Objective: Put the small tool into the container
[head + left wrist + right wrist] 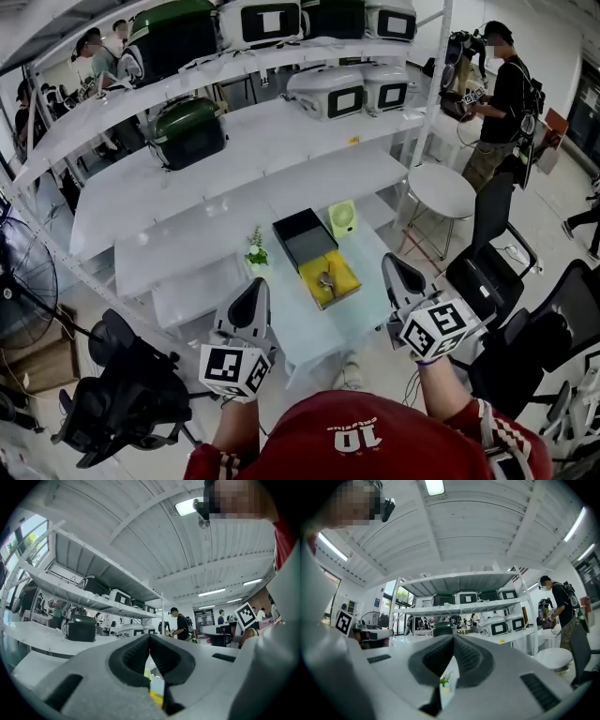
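Both grippers, left and right, hover with jaws closed on nothing. Small tool lies in yellow tray, beside 1 black container. If that box is the target, a pickup remains.

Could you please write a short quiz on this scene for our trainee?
1. True or false: the small tool lies on the yellow tray.
2. Seen from the person, the black container sits A) beyond the yellow tray, B) nearer than it, C) on top of it.
3. How do the jaws of the left gripper and the right gripper stand?
Key: 1 true; 2 A; 3 both shut, holding nothing.
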The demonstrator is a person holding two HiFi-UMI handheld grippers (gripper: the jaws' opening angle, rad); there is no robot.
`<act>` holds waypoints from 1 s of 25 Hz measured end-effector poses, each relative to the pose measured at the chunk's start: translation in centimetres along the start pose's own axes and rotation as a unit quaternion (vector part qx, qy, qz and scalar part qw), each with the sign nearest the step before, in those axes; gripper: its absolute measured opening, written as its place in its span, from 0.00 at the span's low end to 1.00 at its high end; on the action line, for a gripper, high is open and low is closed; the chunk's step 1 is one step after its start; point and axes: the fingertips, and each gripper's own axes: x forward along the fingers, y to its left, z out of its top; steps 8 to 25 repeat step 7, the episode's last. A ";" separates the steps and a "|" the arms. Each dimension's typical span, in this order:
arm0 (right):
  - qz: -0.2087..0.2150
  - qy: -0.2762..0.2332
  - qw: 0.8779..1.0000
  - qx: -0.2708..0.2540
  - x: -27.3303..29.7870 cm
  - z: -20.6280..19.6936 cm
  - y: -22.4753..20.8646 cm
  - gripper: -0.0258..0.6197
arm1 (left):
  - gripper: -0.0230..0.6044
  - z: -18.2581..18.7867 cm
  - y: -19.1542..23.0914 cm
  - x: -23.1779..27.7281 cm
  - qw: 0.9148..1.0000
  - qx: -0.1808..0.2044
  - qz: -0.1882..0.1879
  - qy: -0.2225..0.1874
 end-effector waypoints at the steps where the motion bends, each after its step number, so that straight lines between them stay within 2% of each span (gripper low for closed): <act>1: 0.000 0.000 1.000 0.000 0.0 0.0 0.0 0.03 | 0.02 -0.1 0.0 0.0 1.000 0.002 0.001 0.001; 25: -0.002 -0.001 1.000 0.000 -0.3 -0.1 0.1 0.03 | 0.02 -0.3 -0.1 -0.2 1.000 0.002 0.000 0.004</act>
